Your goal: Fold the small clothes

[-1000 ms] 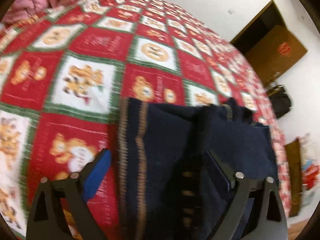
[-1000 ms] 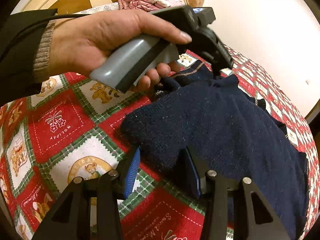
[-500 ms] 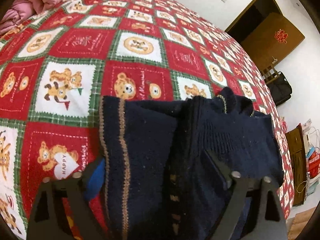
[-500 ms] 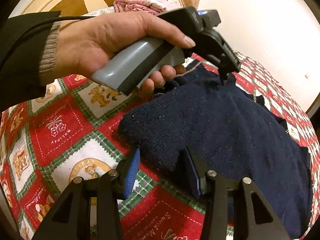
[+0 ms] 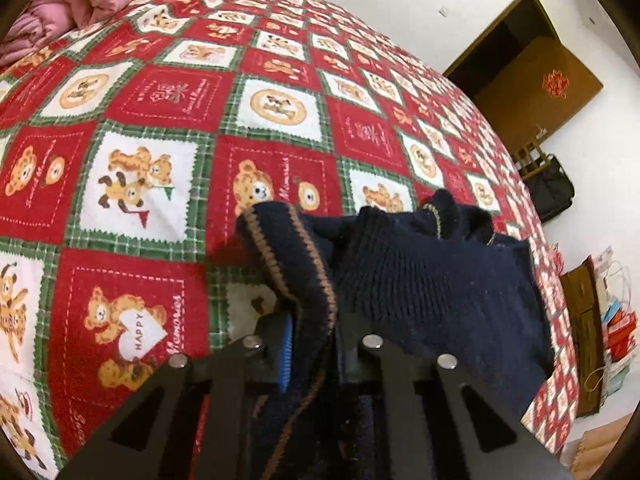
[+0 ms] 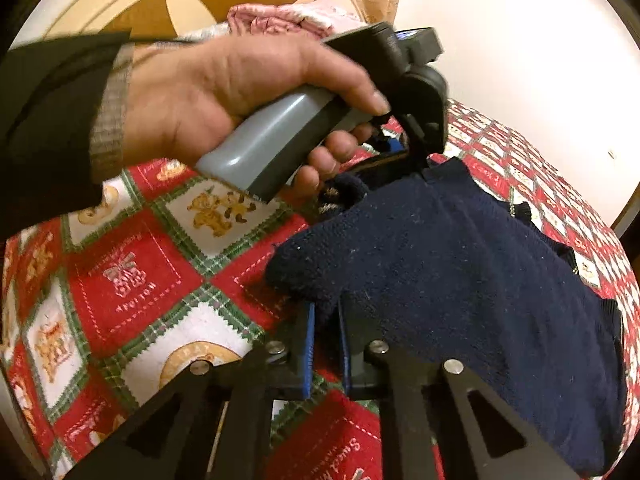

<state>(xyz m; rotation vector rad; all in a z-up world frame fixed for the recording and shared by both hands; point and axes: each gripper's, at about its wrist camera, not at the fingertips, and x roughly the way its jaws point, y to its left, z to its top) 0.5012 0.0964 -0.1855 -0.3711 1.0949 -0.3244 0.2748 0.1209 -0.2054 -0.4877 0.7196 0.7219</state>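
Note:
A small navy knit sweater [image 5: 432, 280] with brown-striped hem lies on the red teddy-bear bedspread [image 5: 160, 200]. My left gripper [image 5: 312, 344] is shut on its striped edge, which is bunched and lifted between the blue pads. In the right wrist view the same sweater [image 6: 460, 272] spreads to the right. My right gripper [image 6: 326, 340] is shut on its near left corner. The person's hand holds the left gripper [image 6: 416, 156] at the sweater's far edge.
Pink bedding [image 5: 60, 4] lies at the head of the bed, also in the right wrist view [image 6: 280, 20] before a round wooden headboard [image 6: 160, 8]. A brown wardrobe [image 5: 536, 80], a black bag [image 5: 552, 188] and clutter [image 5: 612, 328] stand beyond the bed's right edge.
Both grippers have closed from open onto the sweater. The left one has gathered and raised the striped edge; the right one has pinched the near corner.

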